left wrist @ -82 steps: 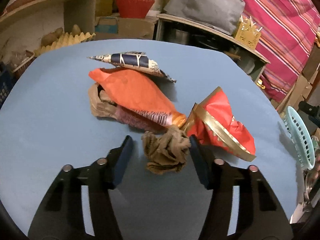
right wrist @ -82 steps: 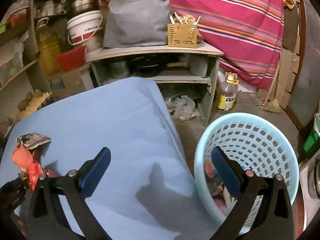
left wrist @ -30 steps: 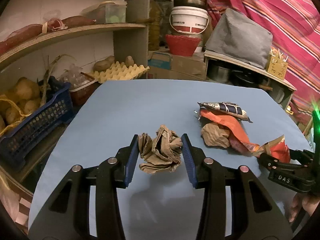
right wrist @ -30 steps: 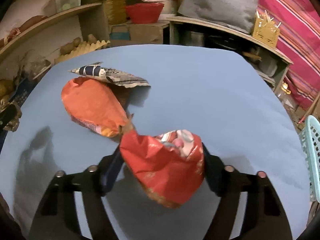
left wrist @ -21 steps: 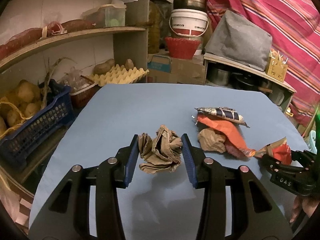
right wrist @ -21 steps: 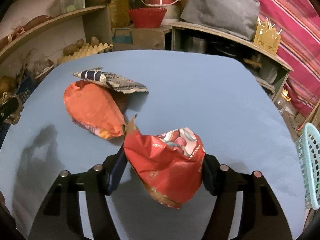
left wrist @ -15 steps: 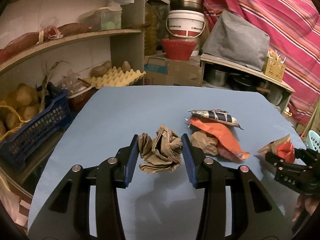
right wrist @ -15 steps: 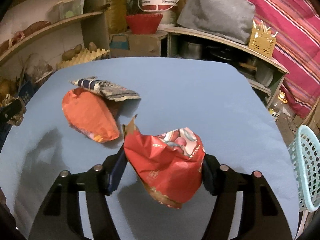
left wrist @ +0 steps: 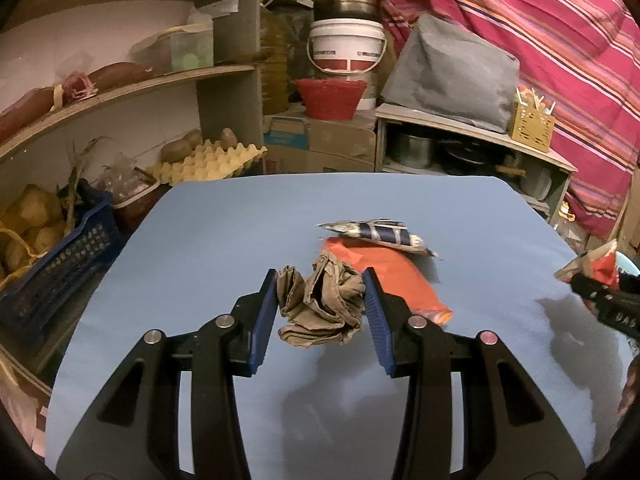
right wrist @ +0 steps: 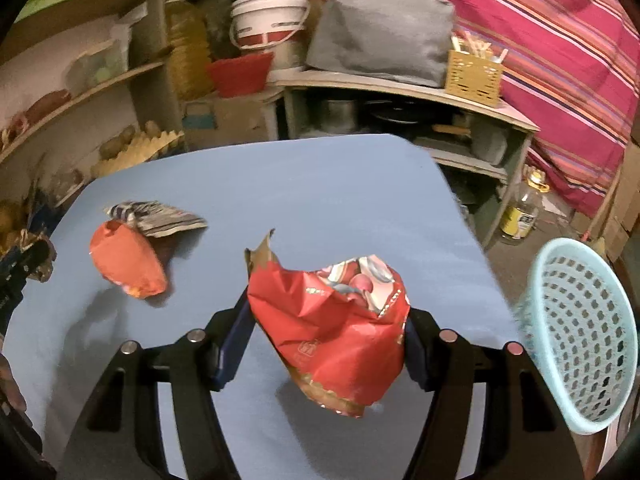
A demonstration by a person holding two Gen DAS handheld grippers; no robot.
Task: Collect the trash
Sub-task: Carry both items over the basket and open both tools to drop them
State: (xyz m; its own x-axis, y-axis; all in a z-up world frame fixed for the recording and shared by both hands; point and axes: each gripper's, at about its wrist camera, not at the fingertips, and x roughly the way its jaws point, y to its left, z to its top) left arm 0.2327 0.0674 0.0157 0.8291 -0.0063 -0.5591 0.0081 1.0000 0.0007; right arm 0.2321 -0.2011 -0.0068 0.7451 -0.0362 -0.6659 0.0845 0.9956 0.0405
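My left gripper point(left wrist: 320, 288) is shut on a crumpled brown paper ball point(left wrist: 322, 306) and holds it above the blue table point(left wrist: 208, 240). My right gripper point(right wrist: 326, 328) is shut on a red snack bag point(right wrist: 340, 332), lifted above the table point(right wrist: 320, 184). An orange wrapper point(left wrist: 394, 270) and a dark striped wrapper point(left wrist: 380, 232) lie on the table behind the paper ball; they also show in the right wrist view as the orange wrapper point(right wrist: 128, 258) and the striped wrapper point(right wrist: 156, 214). A light blue mesh basket point(right wrist: 580, 328) stands off the table's right edge.
Shelves with potatoes, an egg tray point(left wrist: 208, 162) and a blue crate point(left wrist: 56, 264) stand to the left. A low shelf with pots point(left wrist: 460, 140), a white bucket point(left wrist: 346, 46) and a striped cloth lie behind. A bottle point(right wrist: 520, 208) stands on the floor.
My right gripper has swung right with the red bag, so the basket now shows large at its right. My left gripper holds the paper ball and has shifted slightly toward the wrappers.
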